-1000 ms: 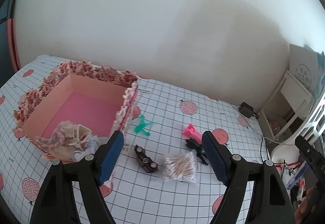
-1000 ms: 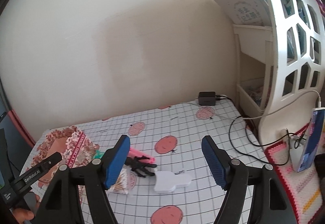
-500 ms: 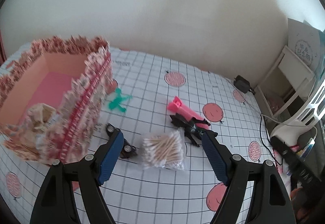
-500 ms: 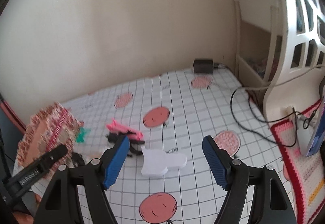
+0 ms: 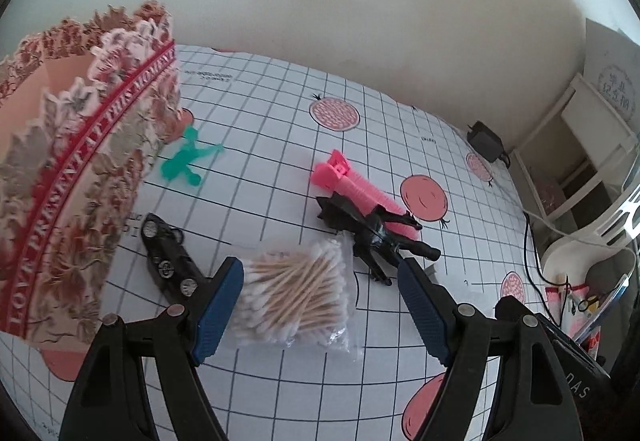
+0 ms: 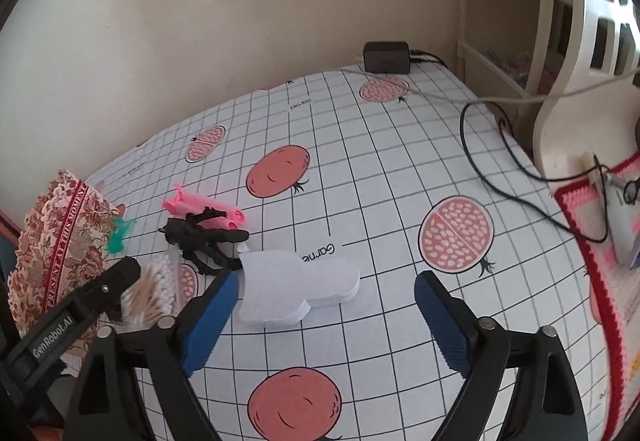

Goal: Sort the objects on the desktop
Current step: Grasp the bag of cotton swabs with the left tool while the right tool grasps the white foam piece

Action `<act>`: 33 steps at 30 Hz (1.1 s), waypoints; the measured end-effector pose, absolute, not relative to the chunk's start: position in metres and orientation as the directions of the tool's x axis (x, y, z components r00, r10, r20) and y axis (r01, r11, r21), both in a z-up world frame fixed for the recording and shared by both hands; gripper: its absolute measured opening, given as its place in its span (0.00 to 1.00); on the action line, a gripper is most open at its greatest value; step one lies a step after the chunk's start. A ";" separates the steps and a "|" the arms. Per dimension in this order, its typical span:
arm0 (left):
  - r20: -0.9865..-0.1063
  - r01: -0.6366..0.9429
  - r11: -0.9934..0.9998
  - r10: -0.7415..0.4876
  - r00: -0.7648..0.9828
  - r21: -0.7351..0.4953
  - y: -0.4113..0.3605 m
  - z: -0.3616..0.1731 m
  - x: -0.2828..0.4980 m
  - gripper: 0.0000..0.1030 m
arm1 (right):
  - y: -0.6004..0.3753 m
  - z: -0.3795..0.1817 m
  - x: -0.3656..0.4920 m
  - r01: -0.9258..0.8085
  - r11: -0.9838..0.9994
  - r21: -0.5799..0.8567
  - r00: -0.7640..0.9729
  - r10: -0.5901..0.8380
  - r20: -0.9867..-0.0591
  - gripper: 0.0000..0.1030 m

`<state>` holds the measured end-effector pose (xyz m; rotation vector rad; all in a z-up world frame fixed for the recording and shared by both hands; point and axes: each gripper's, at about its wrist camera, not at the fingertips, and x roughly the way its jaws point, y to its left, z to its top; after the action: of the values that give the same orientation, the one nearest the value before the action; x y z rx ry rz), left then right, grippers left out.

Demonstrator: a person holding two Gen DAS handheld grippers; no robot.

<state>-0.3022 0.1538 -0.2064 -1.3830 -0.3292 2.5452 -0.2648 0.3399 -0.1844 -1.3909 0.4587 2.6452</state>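
Note:
My left gripper is open, low over a clear bag of cotton swabs that lies between its blue pads. A black toy car lies left of the bag, a black spiky toy and a pink ribbed clip lie beyond it, and a green figure lies by the floral box. My right gripper is open above a white flat foam shape. The black toy and the pink clip lie to its left.
A black charger with cables sits at the far edge by the wall. A white shelf unit and a crocheted mat are on the right. The left gripper's body shows in the right wrist view.
Both grippers have moved forward and down toward the table. The left one has swung right past the box and now straddles the swab bag. The right one has closed in on the white foam shape.

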 end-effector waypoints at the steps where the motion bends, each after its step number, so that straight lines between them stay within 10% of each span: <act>1: -0.796 -0.094 -0.950 0.301 -0.524 -0.298 0.155 -0.209 -0.303 0.78 | 0.340 -0.186 -0.266 -0.245 -0.946 0.214 -0.567 -0.039 -0.823 0.90; 33: -0.865 -0.115 -0.988 0.148 -0.479 -0.106 0.159 -0.238 -0.315 0.85 | 0.318 -0.226 -0.283 -0.204 -0.964 0.170 -0.498 -0.048 -0.866 0.99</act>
<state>-0.3151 0.1594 -0.2381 -1.5126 -0.0494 2.5765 -0.2833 0.3182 -0.2260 -1.5241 0.3851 2.6139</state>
